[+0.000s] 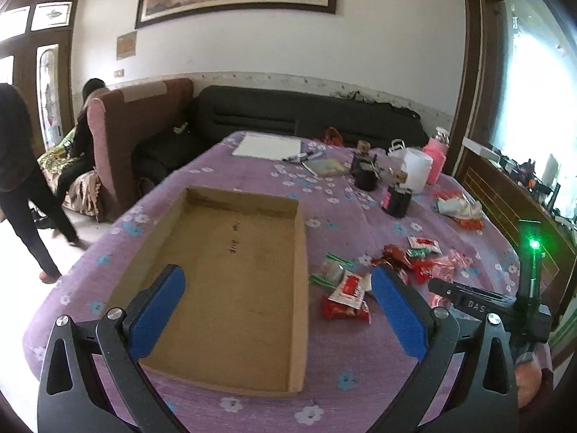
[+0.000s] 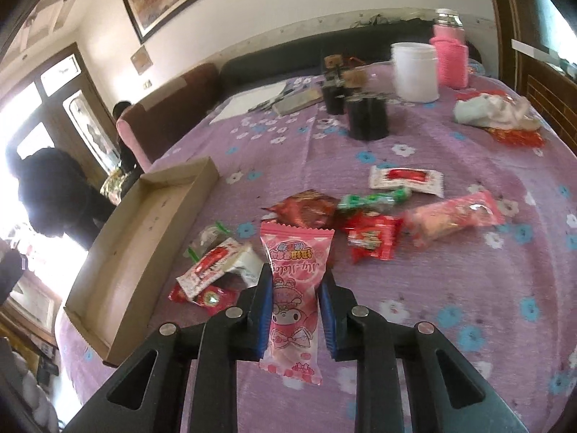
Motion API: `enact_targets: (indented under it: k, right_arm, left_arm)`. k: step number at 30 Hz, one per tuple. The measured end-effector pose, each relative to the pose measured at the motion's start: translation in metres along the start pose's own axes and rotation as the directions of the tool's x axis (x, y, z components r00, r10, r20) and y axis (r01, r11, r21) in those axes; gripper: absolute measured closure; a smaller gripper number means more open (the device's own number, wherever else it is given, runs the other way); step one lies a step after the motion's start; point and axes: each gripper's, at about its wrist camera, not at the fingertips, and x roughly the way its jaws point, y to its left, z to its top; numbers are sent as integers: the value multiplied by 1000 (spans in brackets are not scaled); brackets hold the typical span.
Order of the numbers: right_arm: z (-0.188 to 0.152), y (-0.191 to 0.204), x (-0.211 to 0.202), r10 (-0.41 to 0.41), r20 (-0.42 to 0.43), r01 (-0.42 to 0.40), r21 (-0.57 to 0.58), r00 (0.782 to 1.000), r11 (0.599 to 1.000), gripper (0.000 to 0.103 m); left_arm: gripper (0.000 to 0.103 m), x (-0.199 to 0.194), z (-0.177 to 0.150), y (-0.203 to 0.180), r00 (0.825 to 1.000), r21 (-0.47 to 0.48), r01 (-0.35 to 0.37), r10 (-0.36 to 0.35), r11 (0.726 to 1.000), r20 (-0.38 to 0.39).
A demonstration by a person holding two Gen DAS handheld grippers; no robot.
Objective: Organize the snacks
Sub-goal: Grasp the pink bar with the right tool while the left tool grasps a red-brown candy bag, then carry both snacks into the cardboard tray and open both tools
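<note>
A shallow cardboard tray (image 1: 299,252) lies empty on the purple flowered tablecloth; it also shows in the right wrist view (image 2: 108,274). My left gripper (image 1: 277,288) is open and empty, hovering over the tray. My right gripper (image 2: 295,281) is shut on a pink snack packet (image 2: 294,310) held just above the cloth. Several loose snack packets lie to the tray's right: a red and white one (image 2: 212,265), a dark red one (image 2: 306,209), a green one (image 2: 375,196), a red one (image 2: 371,240) and a pink one (image 2: 454,218). The right gripper's body (image 1: 487,305) shows in the left wrist view.
At the table's far side stand two black jars (image 2: 368,115), a white tub (image 2: 414,72), a pink bottle (image 2: 450,57), a white pad (image 1: 267,146) with pens and crumpled wrappers (image 2: 494,112). Sofas lie behind. Two people are at the left (image 1: 21,187).
</note>
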Motion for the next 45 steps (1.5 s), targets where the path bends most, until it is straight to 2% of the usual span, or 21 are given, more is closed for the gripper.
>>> enact_targets:
  k: [8,12,15,19,23,27,30,34,35,36,38,39,40,41,45]
  right_arm:
    - [-8,-29,6,9,-53,-5,71,999,997,79]
    - [-10,-29,8,-33,-52,36,54,998,998,79]
    - [-11,-28,9,-60,-57,63,46,997,997,79]
    - [-12,-32,13,-70,-72,74,55,995,996,78]
    - [-11,-42,14,-59,-80,67,104,995,992,78]
    - [-13,-48,15,-34,-86,46,143,996,989,78]
    - [-14,-52,16,-10,-93,26,167,996,986,78]
    - [-13,-56,16,-2,-90,19,191,996,981,78]
    - [-13,-56,16,1,-90,16,196,996,980,78]
    - [-13,-56,16,2,-90,15,197,996,980,78]
    - [-13,-56,16,1,-89,17,197,996,980,78]
    - [-14,-56,16,-1,-89,18,195,996,981,78]
    - [-14,-55,16,-5,-88,21,191,996,981,78]
    - [-15,-54,16,-10,-88,26,186,996,982,78]
    - [-16,-48,16,-45,-77,57,156,996,986,79]
  left_arm:
    - [0,25,7,-22,998,21,29,-28,999,-60]
    - [0,29,18,-18,996,-6,66,-67,998,-64]
    - [0,43,22,-23,991,4,90,-89,996,-97]
    - [1,66,24,-43,967,9,193,-188,981,-172]
    - [1,96,29,-79,950,67,229,-208,971,-235]
    - [1,142,38,-108,916,53,275,-244,960,-318]
    - [1,173,37,-126,896,57,292,-253,955,-365]
    - [2,197,26,-144,890,139,290,-214,947,-402]
    - [3,200,23,-147,888,158,292,-206,943,-410]
    - [11,202,21,-149,887,176,293,-199,940,-417]
    - [34,208,15,-156,875,215,310,-189,926,-445]
    - [56,211,13,-158,863,217,334,-205,917,-463]
    - [66,211,12,-159,844,195,368,-239,909,-481]
    - [67,212,11,-159,842,186,369,-242,911,-482]
    - [72,202,11,-160,854,188,364,-246,912,-458]
